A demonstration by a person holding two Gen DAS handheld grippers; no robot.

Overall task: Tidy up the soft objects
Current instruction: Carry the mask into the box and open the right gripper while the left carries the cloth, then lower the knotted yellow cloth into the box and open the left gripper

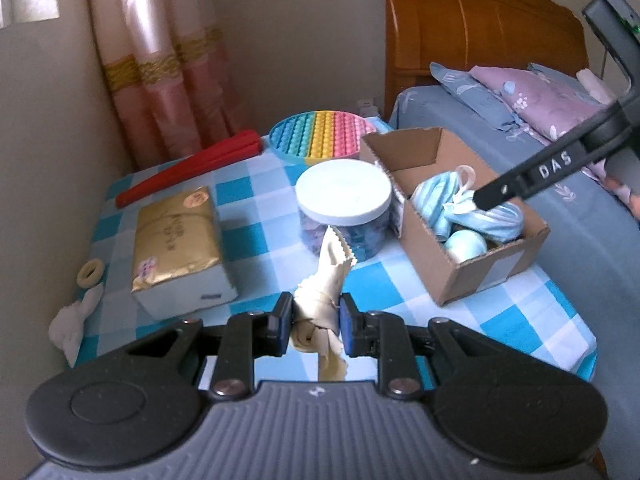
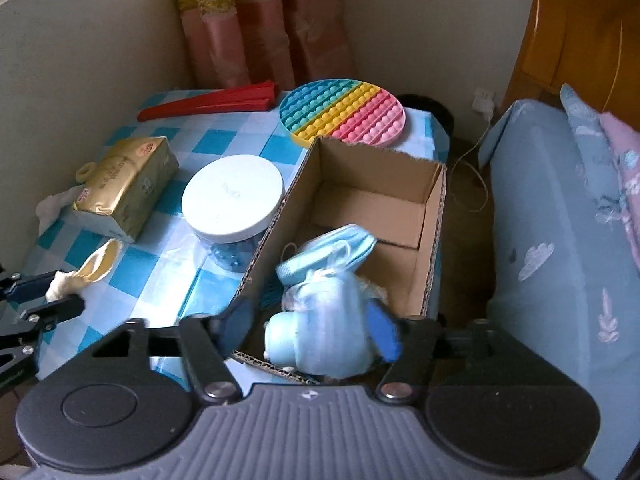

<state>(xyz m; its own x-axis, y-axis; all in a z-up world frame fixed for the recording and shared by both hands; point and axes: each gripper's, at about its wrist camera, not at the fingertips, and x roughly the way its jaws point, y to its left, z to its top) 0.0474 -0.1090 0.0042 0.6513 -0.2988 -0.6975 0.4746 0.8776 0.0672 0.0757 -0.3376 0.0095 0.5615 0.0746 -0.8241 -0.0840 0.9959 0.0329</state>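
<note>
My left gripper [image 1: 315, 322] is shut on a rolled cream cloth [image 1: 326, 280] and holds it above the near part of the checked table; it also shows in the right wrist view [image 2: 86, 274]. An open cardboard box [image 1: 460, 280] stands at the table's right side and holds blue face masks [image 1: 468, 208] and a pale blue soft ball [image 1: 466, 244]. My right gripper [image 2: 310, 330] is over the box's near end [image 2: 434, 208], its jaws wide apart on either side of the masks [image 2: 328, 280]. Its fingers [image 1: 532, 178] reach into the box.
A jar with a white lid [image 1: 343, 192], a gold tissue pack [image 1: 176, 236], a red folded fan [image 1: 188, 168] and a rainbow pop-it disc [image 1: 320, 132] are on the table. A white cloth [image 1: 74, 320] and a cream ring [image 1: 90, 272] lie at the left edge. A bed [image 1: 560, 208] borders the right.
</note>
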